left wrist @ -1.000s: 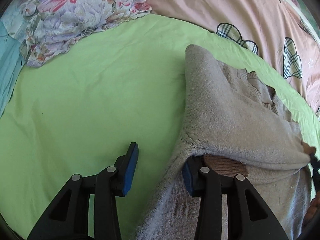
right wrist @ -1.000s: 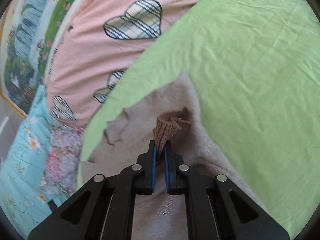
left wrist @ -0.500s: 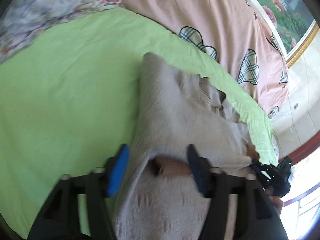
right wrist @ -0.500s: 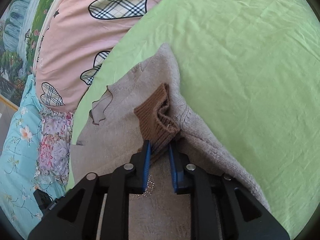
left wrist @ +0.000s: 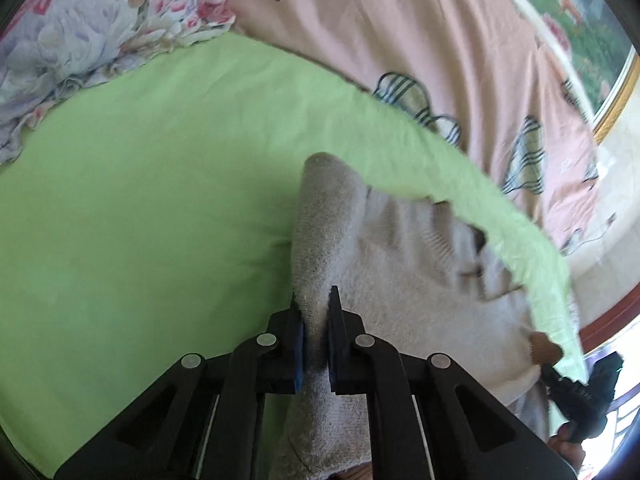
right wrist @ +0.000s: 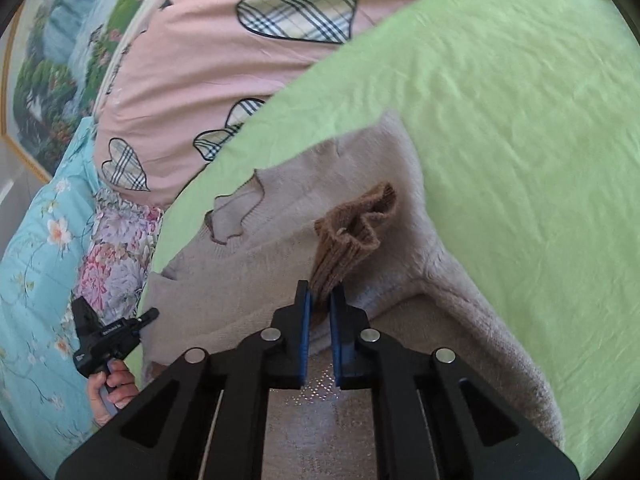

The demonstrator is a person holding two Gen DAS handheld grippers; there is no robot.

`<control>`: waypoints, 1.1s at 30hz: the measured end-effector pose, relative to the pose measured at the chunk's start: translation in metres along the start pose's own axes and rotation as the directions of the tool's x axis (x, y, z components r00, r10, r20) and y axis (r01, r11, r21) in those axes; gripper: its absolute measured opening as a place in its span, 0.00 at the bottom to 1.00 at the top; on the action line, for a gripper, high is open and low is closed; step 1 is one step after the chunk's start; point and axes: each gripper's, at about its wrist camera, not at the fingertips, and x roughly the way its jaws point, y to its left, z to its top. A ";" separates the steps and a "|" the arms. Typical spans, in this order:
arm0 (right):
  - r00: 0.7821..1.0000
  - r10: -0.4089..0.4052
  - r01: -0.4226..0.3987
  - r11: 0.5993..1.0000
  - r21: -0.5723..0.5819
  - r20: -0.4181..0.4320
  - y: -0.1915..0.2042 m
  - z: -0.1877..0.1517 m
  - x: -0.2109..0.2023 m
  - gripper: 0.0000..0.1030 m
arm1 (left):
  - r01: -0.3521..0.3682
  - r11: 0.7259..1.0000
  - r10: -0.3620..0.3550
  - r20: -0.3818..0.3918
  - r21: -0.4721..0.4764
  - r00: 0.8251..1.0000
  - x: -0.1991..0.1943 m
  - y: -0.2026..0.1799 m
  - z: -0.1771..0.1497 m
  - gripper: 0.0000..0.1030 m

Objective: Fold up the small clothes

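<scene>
1. On my left wrist view, the green sheet (left wrist: 160,220) of the bed fills the left side, and a floral quilt (left wrist: 100,20) lies at the far left.
2. My left gripper (left wrist: 316,332) has its fingers closed on a fold of the grey sweater (left wrist: 400,280), at its left edge.
3. The sweater lies on the green sheet, right of centre, with its neckline toward the far right.
4. A pink cover with plaid hearts (left wrist: 440,60) lies beyond the sheet.
5. On my right wrist view, the other gripper in a hand (right wrist: 108,336) pinches the sweater at the near left.
6. My right gripper (right wrist: 320,320) has its fingers closed on the brown cuff (right wrist: 352,236) of a sleeve, which stands up above the sweater body.
</scene>
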 end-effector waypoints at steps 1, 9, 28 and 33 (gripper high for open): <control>1.000 -0.021 0.021 1.000 -0.001 -0.021 -0.001 -0.001 0.006 0.10 | -0.009 1.000 0.009 -0.014 -0.009 1.000 0.004 0.003 -0.002 0.07; 0.996 -0.065 0.070 0.995 0.071 -0.067 -0.018 -0.009 0.004 0.11 | -0.019 1.000 0.018 -0.049 -0.023 0.999 -0.016 0.003 -0.010 0.19; 0.998 0.035 -0.034 0.999 0.016 -0.047 -0.001 -0.065 -0.079 0.40 | 0.015 1.000 -0.017 -0.070 -0.022 0.997 -0.158 0.019 -0.179 0.42; 0.996 0.062 -0.063 0.998 -0.011 -0.057 0.004 -0.081 -0.089 0.45 | 0.018 1.000 -0.019 -0.103 -0.004 0.995 -0.177 0.028 -0.215 0.46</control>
